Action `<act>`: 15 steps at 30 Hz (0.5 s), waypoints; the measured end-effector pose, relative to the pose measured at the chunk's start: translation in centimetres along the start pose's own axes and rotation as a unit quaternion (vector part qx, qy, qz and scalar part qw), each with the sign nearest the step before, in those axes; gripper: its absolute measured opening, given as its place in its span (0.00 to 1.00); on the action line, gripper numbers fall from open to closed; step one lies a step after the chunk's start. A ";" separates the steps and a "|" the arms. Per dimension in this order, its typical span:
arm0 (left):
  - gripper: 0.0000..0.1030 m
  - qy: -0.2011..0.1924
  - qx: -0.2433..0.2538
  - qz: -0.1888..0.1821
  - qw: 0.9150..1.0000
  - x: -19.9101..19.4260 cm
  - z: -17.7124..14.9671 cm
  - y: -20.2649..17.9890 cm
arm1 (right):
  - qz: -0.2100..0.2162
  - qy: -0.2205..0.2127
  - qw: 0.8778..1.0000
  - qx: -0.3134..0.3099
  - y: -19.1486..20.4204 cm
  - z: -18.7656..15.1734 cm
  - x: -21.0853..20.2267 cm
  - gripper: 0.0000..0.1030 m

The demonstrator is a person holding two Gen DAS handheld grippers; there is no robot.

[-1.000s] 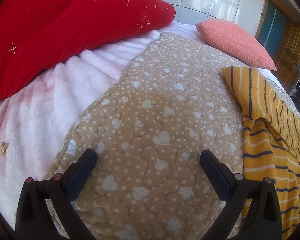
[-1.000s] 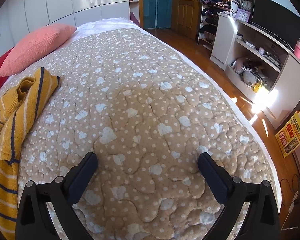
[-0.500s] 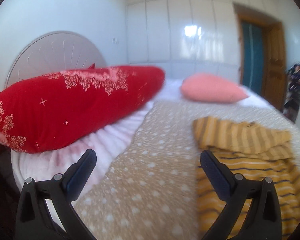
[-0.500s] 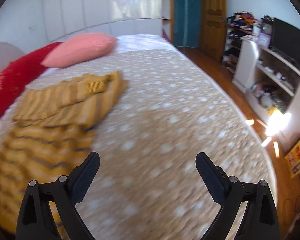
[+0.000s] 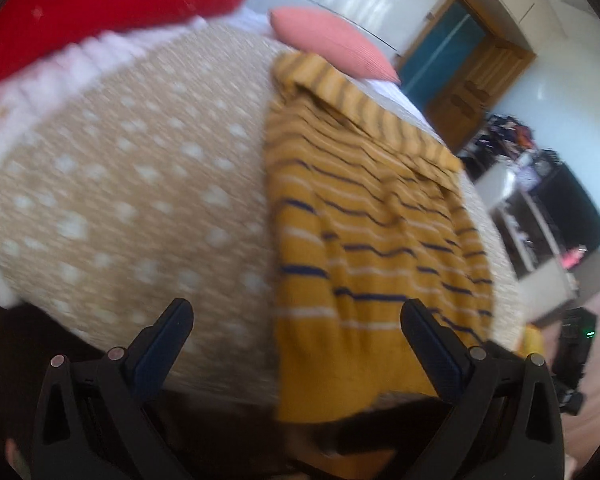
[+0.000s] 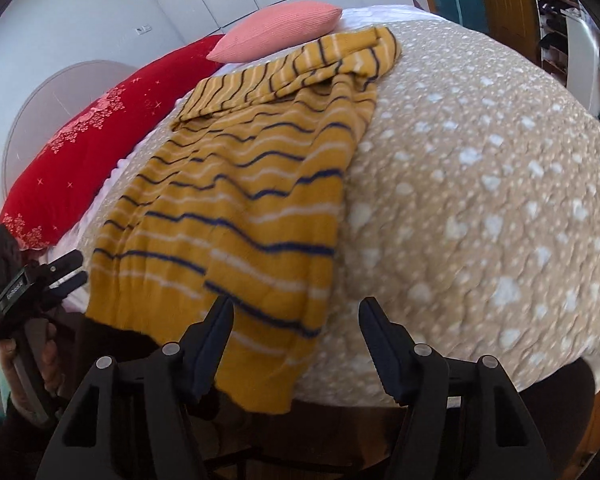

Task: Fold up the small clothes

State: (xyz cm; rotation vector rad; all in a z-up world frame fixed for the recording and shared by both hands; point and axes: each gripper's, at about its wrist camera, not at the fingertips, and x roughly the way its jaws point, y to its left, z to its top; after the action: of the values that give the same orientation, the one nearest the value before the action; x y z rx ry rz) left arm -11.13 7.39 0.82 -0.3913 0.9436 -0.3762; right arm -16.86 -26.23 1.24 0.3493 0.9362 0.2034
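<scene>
The right tongs [image 6: 296, 320] stand partly apart, their jaws having just been closing, and nothing is pinched: the near hem of the yellow striped sweater [image 6: 240, 200] lies under the left-hand jaw, the right-hand jaw hangs over bare quilt. The left tongs [image 5: 296, 320] gape wide and released above the same hem, gripping nothing; one jaw is over the quilt, the other over the knit.

The sweater is a soft mustard knit with thin navy and white bands, spread lengthwise on the bed, its far end rumpled into a folded sleeve or collar, its near edge drooping over the bed's side. Beneath it lies a tan quilt [image 6: 480, 200], puffy and stitched, dotted with pale hearts and spots.

Beyond the sweater sit a ribbed coral cushion [image 6: 280, 28] and a long red pillow [image 6: 84, 148] with pale flower embroidery.

The right view alone shows the left tongs from outside, at the left edge, held in a hand [image 6: 40, 360], and a rounded headboard. The left view, much blurred, alone shows a dark screen [image 5: 576, 208] on shelving at the right.
</scene>
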 end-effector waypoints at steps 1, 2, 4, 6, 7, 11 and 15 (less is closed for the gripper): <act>1.00 0.012 -0.002 -0.013 1.000 1.0 -0.1 -0.2 | 0.003 0.003 1.000 0.004 0.0 -0.1 0.2 0.68; 1.00 0.024 -0.002 -0.017 1.000 1.6 -0.4 -0.5 | 0.004 0.009 1.000 0.010 0.0 -0.3 0.8 0.68; 0.82 0.042 0.000 0.009 0.999 2.8 -0.9 -1.1 | 0.007 0.018 1.000 0.024 0.0 -0.6 2.1 0.53; 0.39 0.041 0.012 0.060 0.997 2.6 -0.9 -1.5 | 0.013 0.033 0.999 0.038 -0.2 -0.7 2.9 0.15; 0.10 0.046 0.007 0.044 0.998 2.0 -0.8 -1.6 | 0.020 0.033 0.998 0.042 0.0 -0.5 2.8 0.13; 0.08 0.019 -0.017 -0.020 0.999 -1.4 0.8 -1.7 | 0.065 0.002 0.998 0.016 1.5 1.2 -0.8 0.10; 0.08 -0.015 -0.011 -0.049 0.999 -2.8 4.7 -3.2 | 0.073 -0.041 0.996 -0.037 3.5 4.9 -3.7 0.10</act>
State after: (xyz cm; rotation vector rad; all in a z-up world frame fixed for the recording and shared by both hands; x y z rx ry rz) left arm -9.15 6.69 6.85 -0.4638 0.9013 -0.4488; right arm -15.10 -25.18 8.04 0.3551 0.8207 0.3541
